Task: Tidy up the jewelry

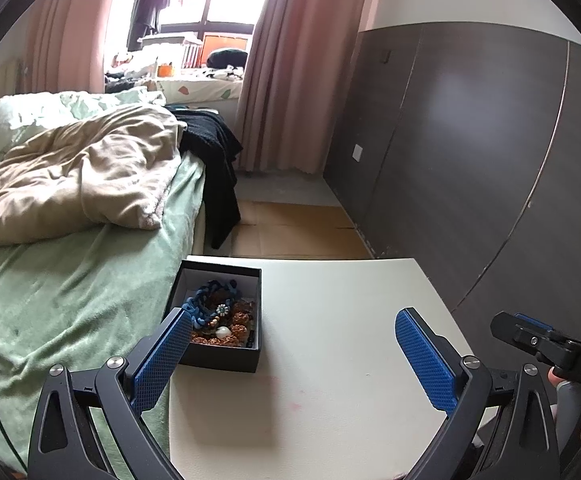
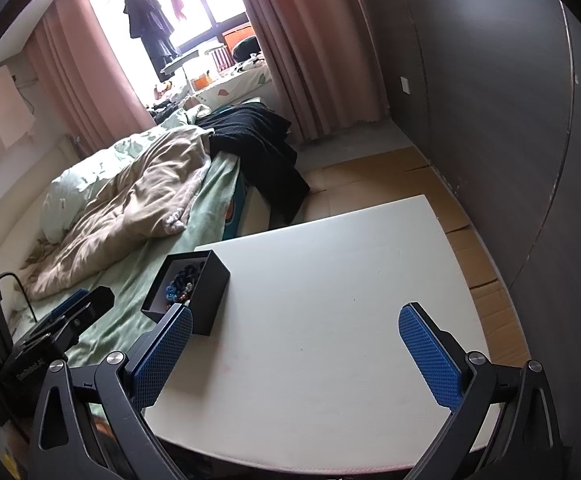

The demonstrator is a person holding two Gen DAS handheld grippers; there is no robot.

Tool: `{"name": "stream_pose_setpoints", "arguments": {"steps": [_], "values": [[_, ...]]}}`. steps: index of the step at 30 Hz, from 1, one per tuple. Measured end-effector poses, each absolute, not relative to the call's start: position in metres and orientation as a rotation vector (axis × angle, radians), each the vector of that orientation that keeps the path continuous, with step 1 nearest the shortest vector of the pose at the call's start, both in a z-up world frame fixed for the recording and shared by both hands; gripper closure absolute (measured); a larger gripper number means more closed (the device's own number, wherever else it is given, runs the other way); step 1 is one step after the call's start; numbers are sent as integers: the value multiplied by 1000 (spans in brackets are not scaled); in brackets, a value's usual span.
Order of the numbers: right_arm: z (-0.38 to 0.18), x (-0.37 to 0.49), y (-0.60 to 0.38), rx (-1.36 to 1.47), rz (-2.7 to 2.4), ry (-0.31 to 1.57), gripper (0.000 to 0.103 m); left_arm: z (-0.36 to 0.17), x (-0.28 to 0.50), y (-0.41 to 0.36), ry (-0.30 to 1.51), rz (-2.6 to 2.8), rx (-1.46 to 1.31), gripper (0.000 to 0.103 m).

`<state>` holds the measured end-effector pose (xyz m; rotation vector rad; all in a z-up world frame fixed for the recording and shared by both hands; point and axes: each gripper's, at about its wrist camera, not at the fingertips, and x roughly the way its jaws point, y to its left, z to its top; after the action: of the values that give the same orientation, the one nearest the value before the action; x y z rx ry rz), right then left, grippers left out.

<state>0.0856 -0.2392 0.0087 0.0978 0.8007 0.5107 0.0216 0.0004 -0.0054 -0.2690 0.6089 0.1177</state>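
Observation:
A small black open box (image 1: 232,354) stands at the left edge of the white table (image 1: 330,340). It holds a pile of jewelry (image 1: 220,320): blue braided cords, brown beads and a white bead. My left gripper (image 1: 292,324) is open and empty, just above the table, its left pad next to the box. My right gripper (image 2: 294,320) is open and empty over the table, with the box (image 2: 206,292) ahead to its left. The right gripper also shows at the right of the left wrist view (image 1: 530,332). The left gripper shows at the left of the right wrist view (image 2: 78,308).
A bed (image 1: 70,280) with a green sheet and a beige quilt (image 1: 78,176) lies left of the table. A dark wardrobe wall (image 1: 470,140) stands on the right. Cardboard covers the floor (image 1: 298,228) beyond the table. Pink curtains hang at the window.

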Motion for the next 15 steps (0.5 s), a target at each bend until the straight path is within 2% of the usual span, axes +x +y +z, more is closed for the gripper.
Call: {"name": "stream_pose_setpoints", "arguments": {"steps": [15], "values": [[7,82,-242,69,508,792,0,-5,18,-6,598,111,-234,2]]}}
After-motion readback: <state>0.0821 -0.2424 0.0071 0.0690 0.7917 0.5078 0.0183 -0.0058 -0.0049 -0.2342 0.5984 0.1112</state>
